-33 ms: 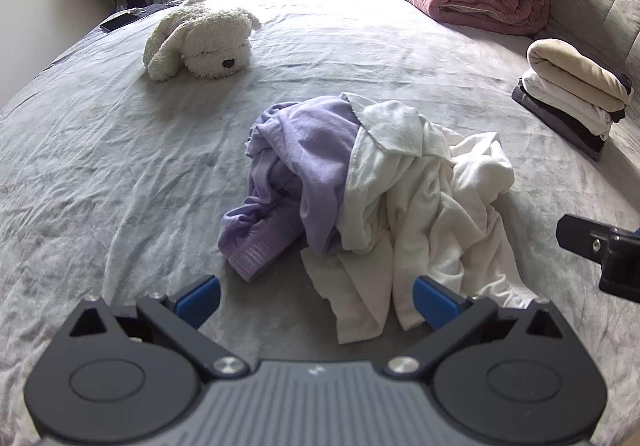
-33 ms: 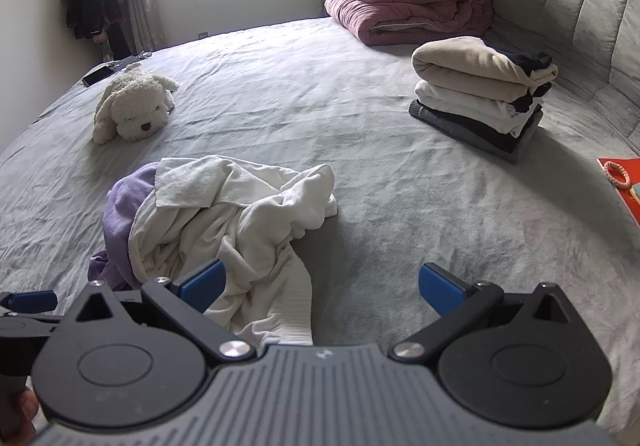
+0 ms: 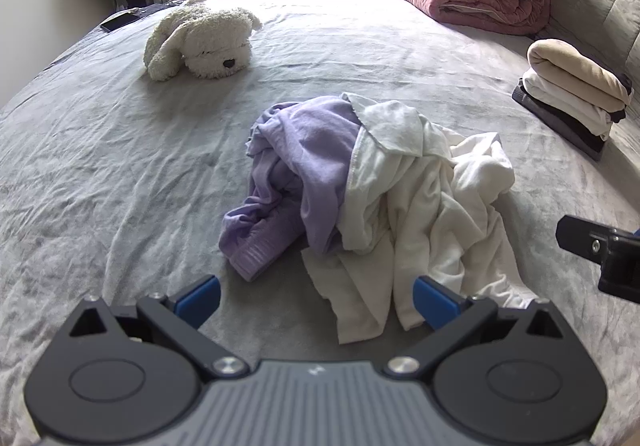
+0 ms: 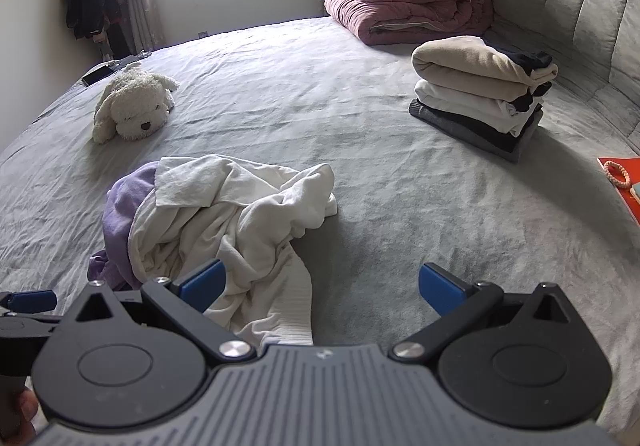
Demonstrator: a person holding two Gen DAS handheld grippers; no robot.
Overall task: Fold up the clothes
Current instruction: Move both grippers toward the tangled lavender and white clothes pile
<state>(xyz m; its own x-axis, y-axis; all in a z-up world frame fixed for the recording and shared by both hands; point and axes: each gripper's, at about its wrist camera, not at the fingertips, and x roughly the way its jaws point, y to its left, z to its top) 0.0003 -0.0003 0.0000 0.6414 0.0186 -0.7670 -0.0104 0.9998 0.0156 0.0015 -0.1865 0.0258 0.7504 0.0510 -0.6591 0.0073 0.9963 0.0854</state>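
A crumpled white garment (image 3: 420, 206) lies in a heap on the grey bed, partly over a crumpled lilac garment (image 3: 296, 174). Both show in the right wrist view too, the white garment (image 4: 224, 222) in front and the lilac garment (image 4: 120, 206) behind it at the left. My left gripper (image 3: 316, 300) is open and empty, just short of the heap's near edge. My right gripper (image 4: 322, 286) is open and empty, at the right of the heap, its left finger over the white hem. A stack of folded clothes (image 4: 484, 94) stands at the right.
A white plush dog (image 3: 200, 42) lies at the far left. A rolled pink quilt (image 4: 412, 2) and pillow lie by the grey headboard. A phone (image 4: 96, 75) lies at the bed's far left edge. An orange tray (image 4: 624, 182) sits at the right edge.
Both grippers have moved slightly; the views are tilted a little higher. The clothes lie as before.
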